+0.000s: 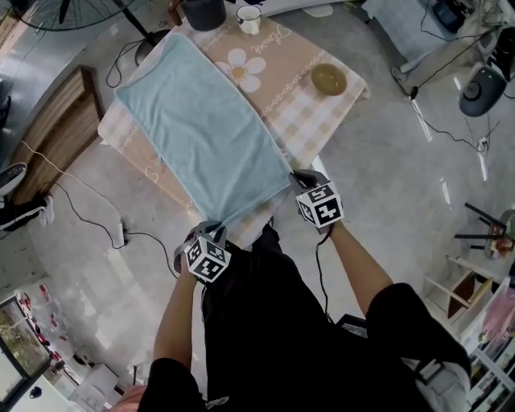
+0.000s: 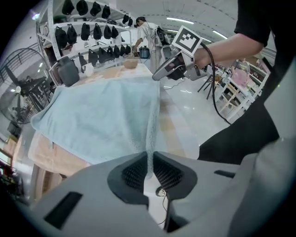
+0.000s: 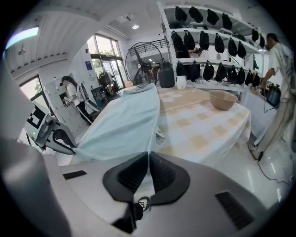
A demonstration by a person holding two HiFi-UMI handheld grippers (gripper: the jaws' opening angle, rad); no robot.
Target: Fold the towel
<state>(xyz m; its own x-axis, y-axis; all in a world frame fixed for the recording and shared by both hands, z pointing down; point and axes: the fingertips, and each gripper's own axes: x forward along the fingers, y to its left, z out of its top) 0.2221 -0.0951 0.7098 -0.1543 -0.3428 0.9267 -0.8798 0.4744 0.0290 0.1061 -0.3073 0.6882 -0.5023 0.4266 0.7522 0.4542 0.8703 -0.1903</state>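
Left gripper (image 1: 214, 232) and right gripper (image 1: 300, 178), jaws clenched on towel (image 1: 201, 129) corners, should lift evenly toward 11 o'clock.

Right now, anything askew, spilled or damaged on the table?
Nothing stands out. The towel lies smooth along the table, its near corners clamped by the left gripper and right gripper at the table's edge. The bowl and cup stand upright; no spill or damage visible.
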